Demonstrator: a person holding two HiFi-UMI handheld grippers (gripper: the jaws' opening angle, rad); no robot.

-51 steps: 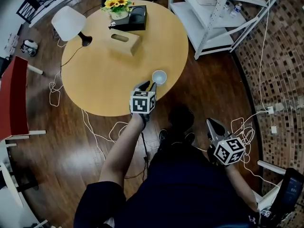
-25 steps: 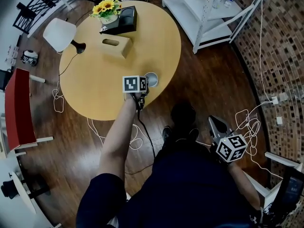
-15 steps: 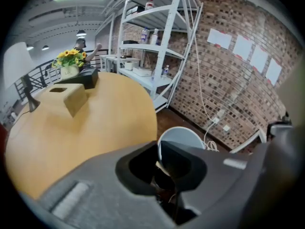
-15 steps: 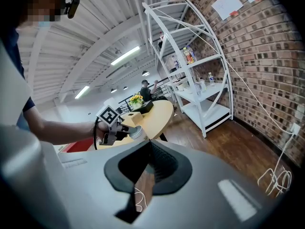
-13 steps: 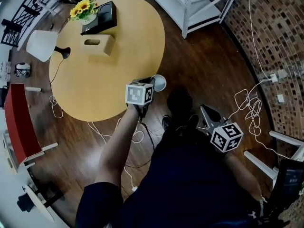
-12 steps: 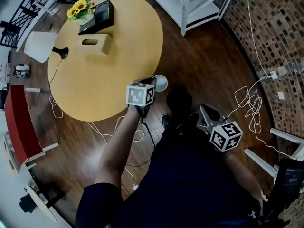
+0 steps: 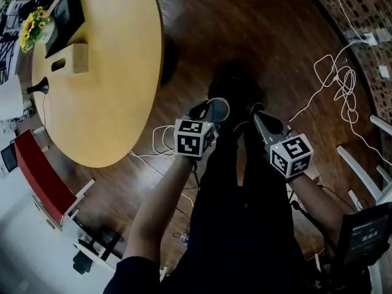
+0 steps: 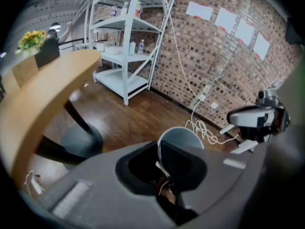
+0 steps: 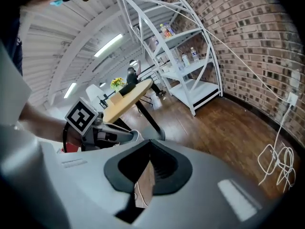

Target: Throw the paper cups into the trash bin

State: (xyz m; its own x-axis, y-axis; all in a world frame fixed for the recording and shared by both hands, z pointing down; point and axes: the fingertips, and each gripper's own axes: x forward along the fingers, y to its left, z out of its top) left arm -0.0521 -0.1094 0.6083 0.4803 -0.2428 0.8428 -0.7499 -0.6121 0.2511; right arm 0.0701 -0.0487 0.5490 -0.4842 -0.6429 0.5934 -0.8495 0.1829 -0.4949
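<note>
Pinching paper cup (image 7: 219, 109) by its rim in left tongs (image 7: 206, 109), over dark wood floor (image 7: 245, 35), well off round tabletop (image 7: 104, 90) edge. Holding right tongs (image 7: 258, 114) pressed together, empty, just beside. Facing open floor ahead; loose white cables (image 7: 340, 78) lying rightward.

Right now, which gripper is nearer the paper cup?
Left. The left gripper grips the paper cup by its rim; the right gripper hangs to the cup's right, not touching it.

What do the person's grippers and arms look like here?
Left gripper and right gripper: grey bodies, dark jaws, each carrying a white cube with black square markers. The forearms are bare; the person wears a dark short-sleeved top.
</note>
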